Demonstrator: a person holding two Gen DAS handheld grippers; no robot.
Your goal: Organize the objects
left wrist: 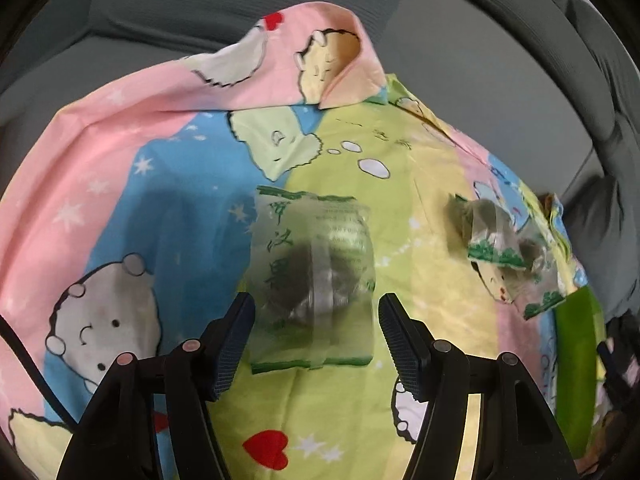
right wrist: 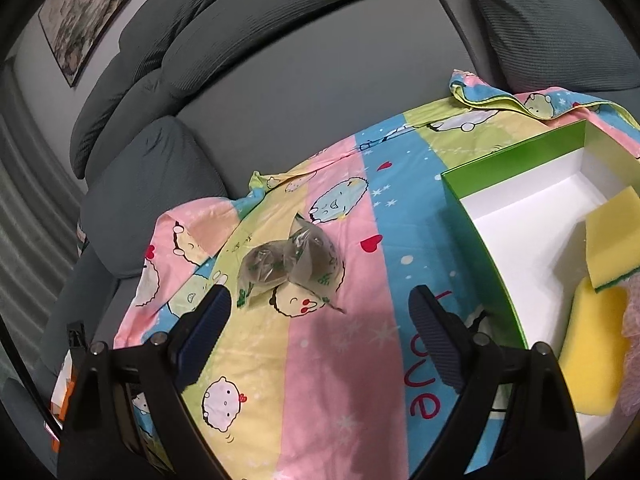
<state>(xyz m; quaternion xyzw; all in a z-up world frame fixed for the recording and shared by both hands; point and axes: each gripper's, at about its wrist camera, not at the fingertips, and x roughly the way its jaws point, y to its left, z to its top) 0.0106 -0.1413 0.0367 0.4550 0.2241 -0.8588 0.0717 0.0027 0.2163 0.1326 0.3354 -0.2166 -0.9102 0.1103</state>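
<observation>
Between the left gripper (left wrist: 316, 344) fingers at lower centre lies a clear packet (left wrist: 312, 276) on the cartoon cloth (left wrist: 120, 184), jaws apart, not pressing it. Right gripper (right wrist: 320, 332) is released, empty; two packets (right wrist: 292, 266) ahead, green box (right wrist: 480, 240) at right holding sponges (right wrist: 612, 236).

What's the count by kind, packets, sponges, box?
Clear packets: 2, one ahead of the open left gripper, one further right.
Yellow sponges: 2, in the box.
Green box: 1.
Total: 5.
</observation>
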